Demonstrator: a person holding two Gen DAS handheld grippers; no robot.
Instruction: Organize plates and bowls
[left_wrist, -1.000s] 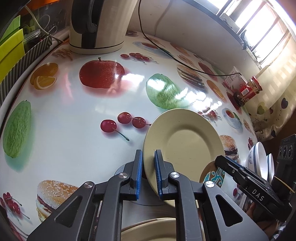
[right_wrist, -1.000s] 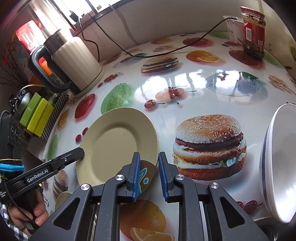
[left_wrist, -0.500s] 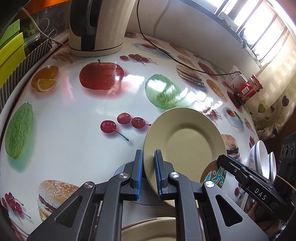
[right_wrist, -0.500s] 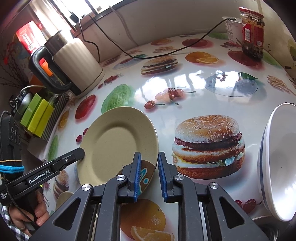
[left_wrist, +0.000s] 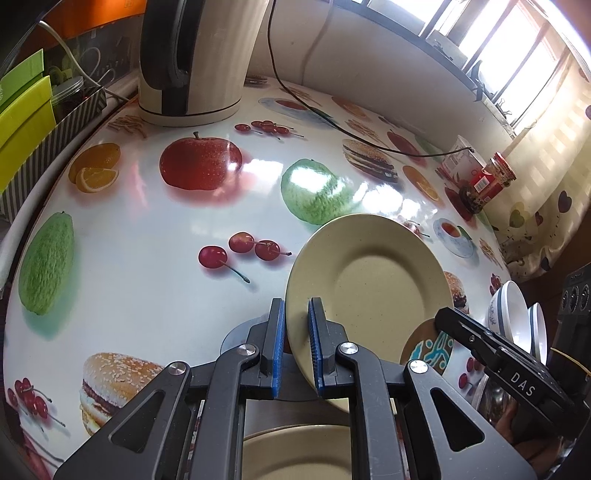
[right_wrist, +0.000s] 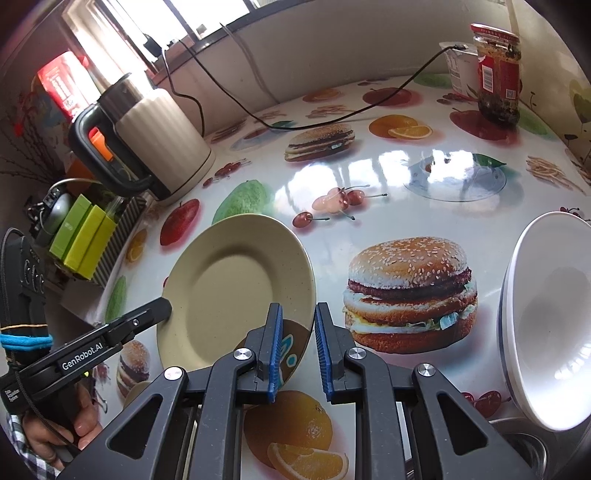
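Beige round plate (left_wrist: 373, 284), matte and faintly speckled, shallow well with a broad flat rim, held tilted up off the glossy fruit-and-burger print tablecloth (left_wrist: 147, 229). Left gripper (left_wrist: 296, 345) clamped on its near rim, ribbed blue pads (left_wrist: 277, 347) pressing either side of the thin edge. Right gripper (right_wrist: 298, 350) black and angular like the other, blue pads close together with only a narrow gap; plate edge and a brown coaster with a teal pattern (right_wrist: 291, 350) visible behind that gap, but hard to tell if anything is actually pinched there. Second beige plate (left_wrist: 295, 454) of the same sort lying flat right beneath the left gripper, only its curved far rim showing. Smooth white bowls with blue edging (left_wrist: 513, 314) standing on edge at the right border of the cloth, one filling the right side of the right wrist view, shiny inside. Ribbed cream kettle with black handle (left_wrist: 192, 59) at the back, black cable (left_wrist: 369, 140) snaking across the table, glass jar with red label (right_wrist: 498, 74) near the wall. Hand (right_wrist: 66, 432) wrapped round the left gripper's grip, checked sleeve at the wrist.
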